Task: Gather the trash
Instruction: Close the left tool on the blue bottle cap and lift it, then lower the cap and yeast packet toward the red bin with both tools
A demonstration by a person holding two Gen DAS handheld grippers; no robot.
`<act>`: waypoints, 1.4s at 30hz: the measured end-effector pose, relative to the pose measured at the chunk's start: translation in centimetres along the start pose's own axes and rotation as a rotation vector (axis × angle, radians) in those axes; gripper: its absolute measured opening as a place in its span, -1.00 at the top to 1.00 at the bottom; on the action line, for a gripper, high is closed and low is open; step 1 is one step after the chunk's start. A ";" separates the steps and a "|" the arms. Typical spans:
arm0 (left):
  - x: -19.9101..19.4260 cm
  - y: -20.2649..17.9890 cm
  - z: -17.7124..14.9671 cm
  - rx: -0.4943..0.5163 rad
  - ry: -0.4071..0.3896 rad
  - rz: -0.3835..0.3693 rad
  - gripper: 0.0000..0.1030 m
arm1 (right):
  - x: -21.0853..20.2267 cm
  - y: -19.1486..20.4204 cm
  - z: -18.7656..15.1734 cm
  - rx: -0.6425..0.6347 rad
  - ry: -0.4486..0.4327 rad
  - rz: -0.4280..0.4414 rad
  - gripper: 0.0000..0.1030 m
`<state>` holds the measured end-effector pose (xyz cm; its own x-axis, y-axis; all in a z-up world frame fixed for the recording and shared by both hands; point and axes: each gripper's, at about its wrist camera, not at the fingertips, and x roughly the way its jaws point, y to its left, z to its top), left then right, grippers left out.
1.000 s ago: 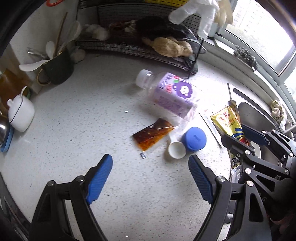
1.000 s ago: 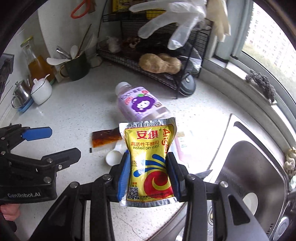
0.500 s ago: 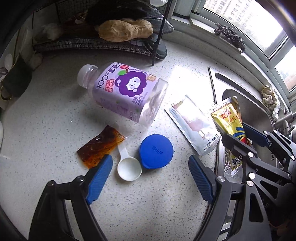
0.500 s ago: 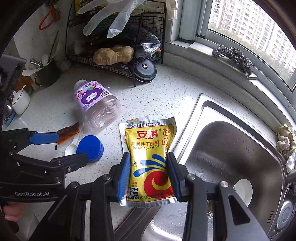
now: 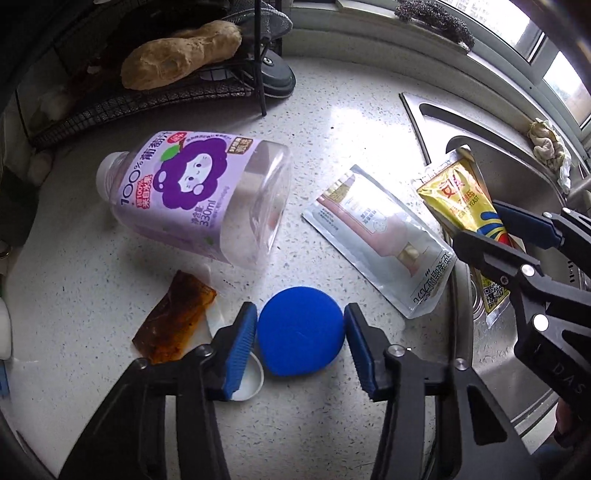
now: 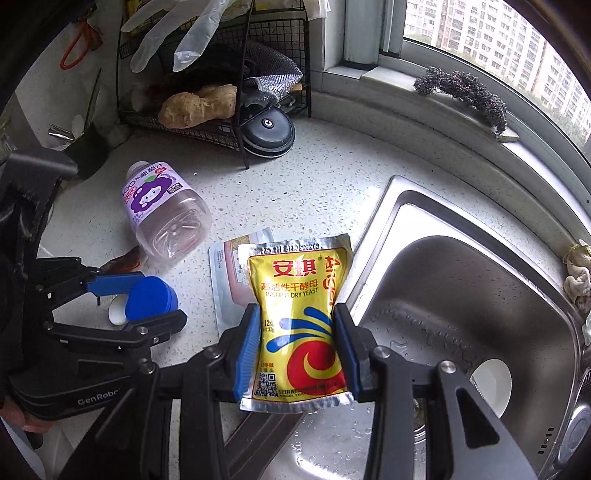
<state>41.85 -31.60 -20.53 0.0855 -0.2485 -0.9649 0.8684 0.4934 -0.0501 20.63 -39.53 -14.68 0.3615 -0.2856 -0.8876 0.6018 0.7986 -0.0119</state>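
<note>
A blue round lid (image 5: 301, 332) lies on the speckled counter between the fingers of my left gripper (image 5: 301, 334). Its jaws are closing, and both blue pads meet the lid's sides. A white scoop (image 5: 251, 380) and a brown sauce sachet (image 5: 177, 321) lie just left of it. An empty purple grape juice bottle (image 5: 192, 199) lies on its side beyond, and a silver pouch (image 5: 384, 240) lies flat to the right. My right gripper (image 6: 297, 332) is shut on a yellow yeast packet (image 6: 299, 314), held over the sink's left rim.
A steel sink (image 6: 461, 295) fills the right side, with a rag (image 6: 576, 273) at its far edge. A black wire rack (image 6: 221, 110) holds ginger at the back, beside a round black object (image 6: 267, 133). A clear glove (image 6: 173, 33) hangs above. A dark scrubber (image 6: 461, 92) lies on the windowsill.
My left gripper came down and to the right over the blue lid, and its jaws narrowed onto it. My right gripper carried the yeast packet rightward to the sink's edge.
</note>
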 end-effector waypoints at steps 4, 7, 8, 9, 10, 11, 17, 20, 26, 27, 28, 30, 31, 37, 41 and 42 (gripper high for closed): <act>0.1 -0.6 -0.1 -0.001 -0.011 0.013 0.17 | 0.0 -0.2 0.0 -0.003 -0.004 0.011 0.28; -0.1 -0.6 -0.4 -0.030 -0.017 0.018 0.17 | -0.1 -0.2 -0.1 -0.008 -0.003 0.012 0.28; -0.3 -0.6 -0.6 -0.040 -0.024 0.017 0.17 | -0.2 -0.1 -0.2 -0.011 -0.005 0.012 0.28; -0.8 -0.5 -1.1 -0.047 -0.034 0.015 0.17 | -0.4 0.0 -0.3 -0.018 -0.007 0.013 0.28; -1.3 -0.4 -1.6 -0.053 -0.045 0.013 0.17 | -0.5 0.2 -0.5 -0.026 -0.010 0.015 0.28; -1.8 -0.3 -1.9 -0.061 -0.057 0.011 0.17 | -0.9 0.5 -0.7 -0.032 -0.014 0.018 0.28; -4.8 0.3 -5.2 -0.136 -0.110 0.019 0.17 | -2.9 2.7 -2.1 -0.094 -0.037 0.047 0.28; -6.4 0.7 -7.5 -0.184 -0.126 0.029 0.17 | -4.1 4.0 -3.0 -0.128 -0.050 0.073 0.28; -9.8 1.9 -14.1 -0.256 -0.152 0.076 0.17 | -5.8 7.1 -5.9 -0.185 -0.054 0.152 0.28; -10.3 2.0 -15.3 -0.273 -0.154 0.083 0.17 | -6.2 7.8 -6.5 -0.198 -0.053 0.164 0.28; -10.8 2.1 -16.5 -0.287 -0.156 0.088 0.17 | -6.6 8.3 -7.1 -0.210 -0.055 0.176 0.28; -11.8 2.3 -19.0 -0.319 -0.159 0.103 0.17 | -7.3 9.5 -8.5 -0.240 -0.057 0.198 0.28; -12.3 2.3 -20.5 -0.334 -0.160 0.112 0.17 | -7.7 10.1 -9.2 -0.254 -0.055 0.210 0.28; -14.4 1.8 -27.4 -0.431 -0.170 0.155 0.17 | -9.9 13.1 -13.7 -0.329 -0.045 0.276 0.28; -15.4 1.0 -32.4 -0.484 -0.169 0.178 0.17 | -10.7 14.8 -16.9 -0.371 -0.016 0.312 0.28; -15.5 0.8 -33.7 -0.497 -0.168 0.182 0.17 | -10.8 15.2 -17.8 -0.382 -0.006 0.318 0.28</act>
<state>24.76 0.71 -14.27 0.3247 -0.2321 -0.9169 0.5009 0.8645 -0.0415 13.25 -14.86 -13.45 0.4894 0.0018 -0.8721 0.1571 0.9835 0.0902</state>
